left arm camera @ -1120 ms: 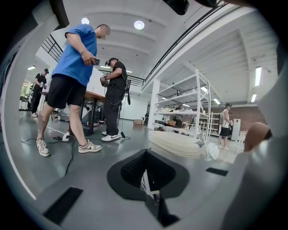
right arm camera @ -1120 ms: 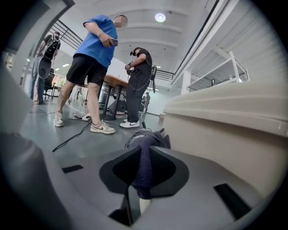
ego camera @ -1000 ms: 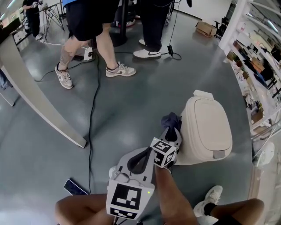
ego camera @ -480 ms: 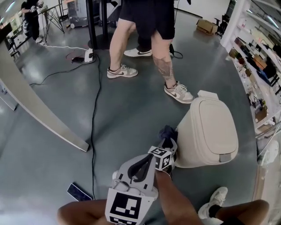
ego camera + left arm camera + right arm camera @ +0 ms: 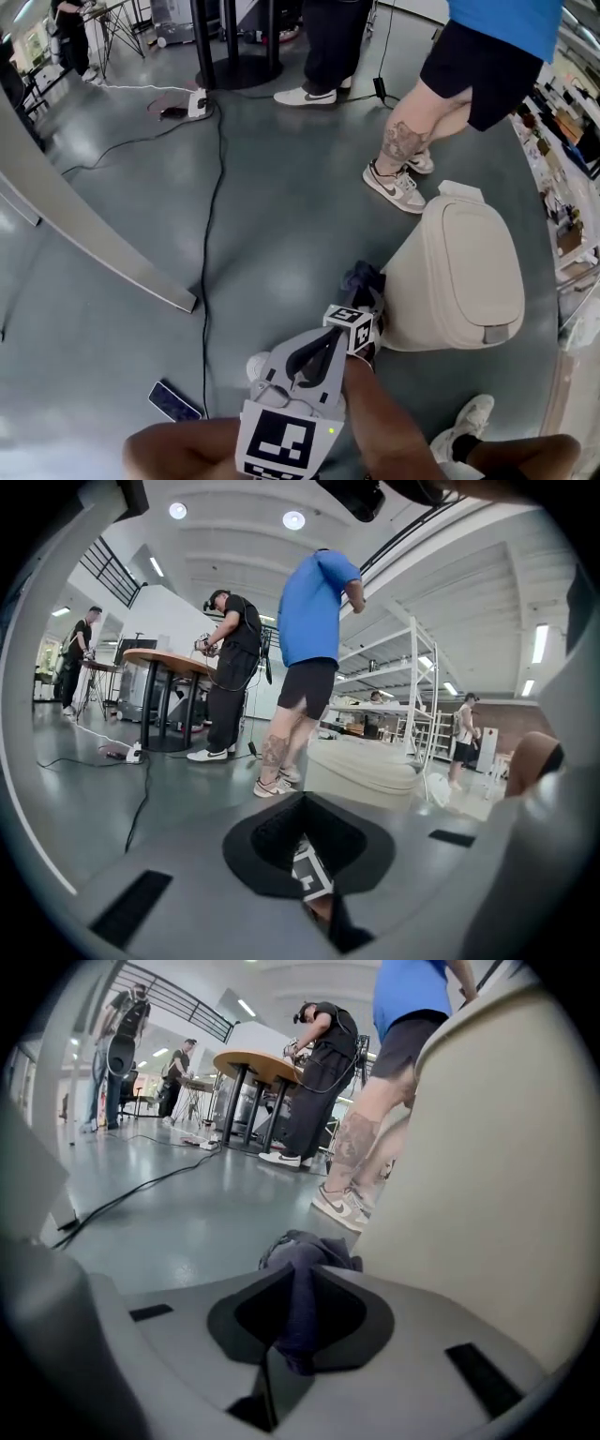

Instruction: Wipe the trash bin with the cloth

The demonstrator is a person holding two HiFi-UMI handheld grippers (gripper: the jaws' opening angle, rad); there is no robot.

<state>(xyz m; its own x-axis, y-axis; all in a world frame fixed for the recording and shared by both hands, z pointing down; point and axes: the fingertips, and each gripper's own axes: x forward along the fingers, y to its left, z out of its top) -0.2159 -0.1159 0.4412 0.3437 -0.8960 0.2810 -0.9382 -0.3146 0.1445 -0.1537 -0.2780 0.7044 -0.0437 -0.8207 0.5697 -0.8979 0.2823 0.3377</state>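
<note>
Dark blue cloth (image 5: pixel 298 1283) sits pinched in the right gripper's (image 5: pixel 367 292) closed jaws against the beige trash bin's (image 5: pixel 459 272) side wall — the left gripper (image 5: pixel 323 345) just behind, jaws together on nothing — with bare grey floor (image 5: pixel 281 206) open leftward to a black cable (image 5: pixel 208 216).

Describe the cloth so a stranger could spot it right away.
Find the cream trash bin on the grey floor. Right beside its side wall, the right gripper is shut on a bunched cloth. It is the only dark blue, crumpled thing there.
</note>
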